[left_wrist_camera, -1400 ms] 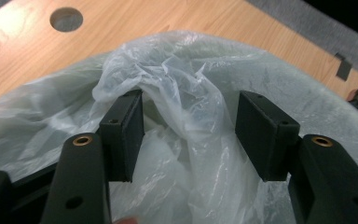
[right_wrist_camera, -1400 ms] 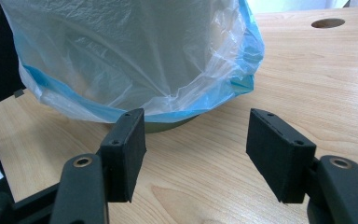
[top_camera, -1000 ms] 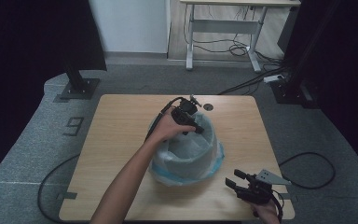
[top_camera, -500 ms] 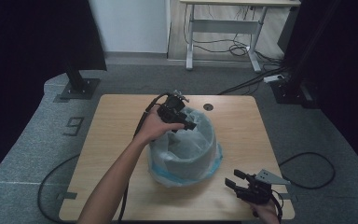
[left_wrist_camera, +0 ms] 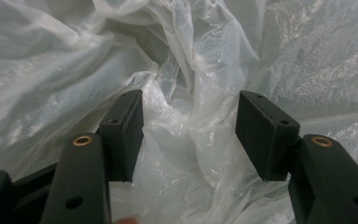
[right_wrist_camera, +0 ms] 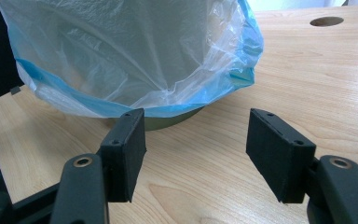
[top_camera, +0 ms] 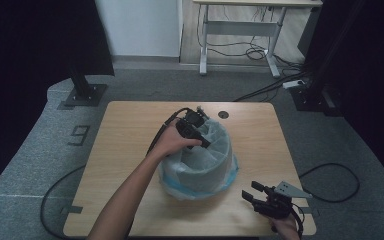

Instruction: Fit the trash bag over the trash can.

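A round bin (top_camera: 200, 167) lined with a clear plastic bag with a blue hem stands in the middle of the wooden table (top_camera: 130, 130). My left gripper (top_camera: 204, 143) reaches over the bin's far left rim, pointing down into it. In the left gripper view it (left_wrist_camera: 189, 135) is open, with crumpled bag plastic (left_wrist_camera: 191, 56) loose between and behind the jaws. My right gripper (top_camera: 250, 190) rests open near the table's front right corner. In the right gripper view it (right_wrist_camera: 193, 135) faces the bag's blue hem (right_wrist_camera: 177, 109), apart from it, with nothing between the jaws.
A round cable hole (top_camera: 223, 114) lies in the table behind the bin. Black stands (top_camera: 82, 92) and a white desk frame (top_camera: 240, 30) are on the floor beyond. Cables (top_camera: 330, 180) trail on the carpet at both sides.
The left gripper shifted left along the bin's far rim, then came back and tipped down into the bin. The right gripper has stayed put.
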`<state>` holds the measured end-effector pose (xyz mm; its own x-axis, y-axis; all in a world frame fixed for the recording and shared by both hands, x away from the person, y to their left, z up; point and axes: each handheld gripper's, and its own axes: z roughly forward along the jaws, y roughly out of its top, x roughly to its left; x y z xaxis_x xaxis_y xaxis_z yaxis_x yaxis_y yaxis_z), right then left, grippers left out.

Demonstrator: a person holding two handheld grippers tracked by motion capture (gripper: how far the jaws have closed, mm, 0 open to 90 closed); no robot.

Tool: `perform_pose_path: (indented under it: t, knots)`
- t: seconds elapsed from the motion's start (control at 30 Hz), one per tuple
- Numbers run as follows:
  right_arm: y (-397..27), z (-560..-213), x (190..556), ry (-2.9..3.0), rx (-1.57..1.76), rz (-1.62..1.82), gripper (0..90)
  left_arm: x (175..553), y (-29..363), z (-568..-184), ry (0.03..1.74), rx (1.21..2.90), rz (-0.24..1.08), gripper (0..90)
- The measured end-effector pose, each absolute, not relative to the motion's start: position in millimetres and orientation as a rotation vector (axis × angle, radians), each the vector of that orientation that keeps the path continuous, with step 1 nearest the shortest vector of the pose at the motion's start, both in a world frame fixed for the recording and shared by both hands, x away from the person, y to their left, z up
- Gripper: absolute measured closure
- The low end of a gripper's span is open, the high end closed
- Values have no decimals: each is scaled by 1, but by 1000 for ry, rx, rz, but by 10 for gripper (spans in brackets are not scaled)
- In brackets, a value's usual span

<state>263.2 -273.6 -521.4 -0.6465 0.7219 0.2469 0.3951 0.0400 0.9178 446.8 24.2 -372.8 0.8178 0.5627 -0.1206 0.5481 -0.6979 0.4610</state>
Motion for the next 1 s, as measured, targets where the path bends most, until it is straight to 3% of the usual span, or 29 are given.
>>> perform_pose_path:
  t: [0.27,0.63,1.0]
  knots:
    - [-275,-520,263,2033,1136,1644,370,445,26,-371,806,2498,49,413]
    - [-273,-521,263,2041,1134,1639,369,430,67,-341,791,2394,90,415]
    - [-269,-523,262,2049,1135,1626,377,435,88,-357,881,2446,61,417]
